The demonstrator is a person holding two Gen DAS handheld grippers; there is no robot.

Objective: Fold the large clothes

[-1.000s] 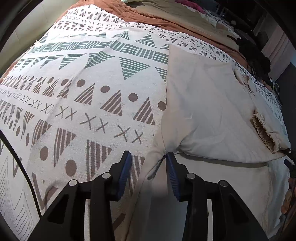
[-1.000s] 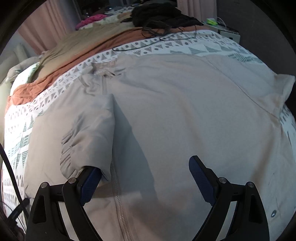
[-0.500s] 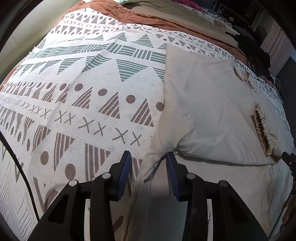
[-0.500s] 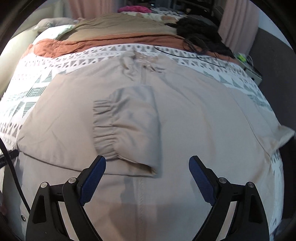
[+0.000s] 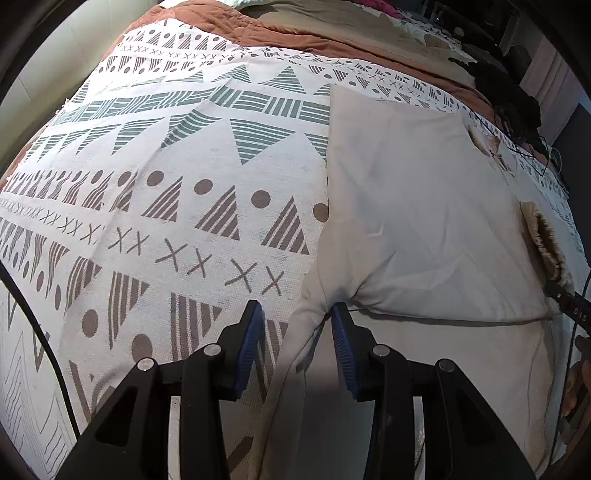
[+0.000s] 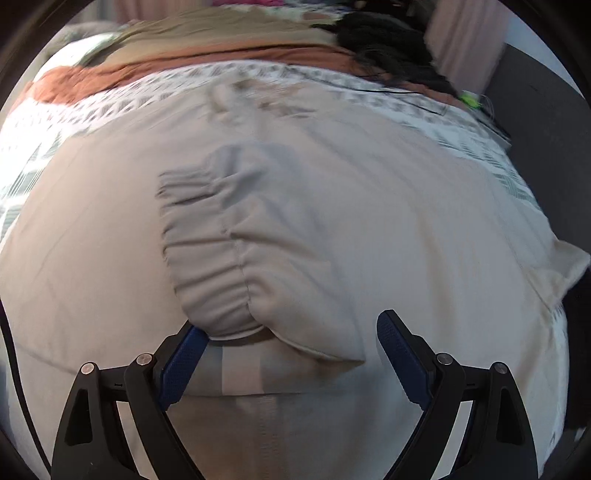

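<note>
Since the beige jacket [image 5: 424, 206] is spread flat on the bed over a patterned bedspread [image 5: 177, 192], it looks like soft, light stuff that'll flop and slide wherever you drag it, so no worries about breaking anything. Closest in, the left gripper [image 5: 297, 325] has its jaws partly open around the pinched fabric at the underarm fold; the cloth sits between them, but I can't see the pads actually squeezing it. The right gripper [image 6: 288, 350] has its jaws spread wide, empty, with the left one just touching the elastic cuff [image 6: 207, 266] of the folded-over sleeve. My guess: grab at seams, cuff or hem, since those thicker edges won't slip like the flat panel. Further back there's the collar [image 5: 484, 144], then a rust-brown blanket [image 5: 295, 33].
</note>
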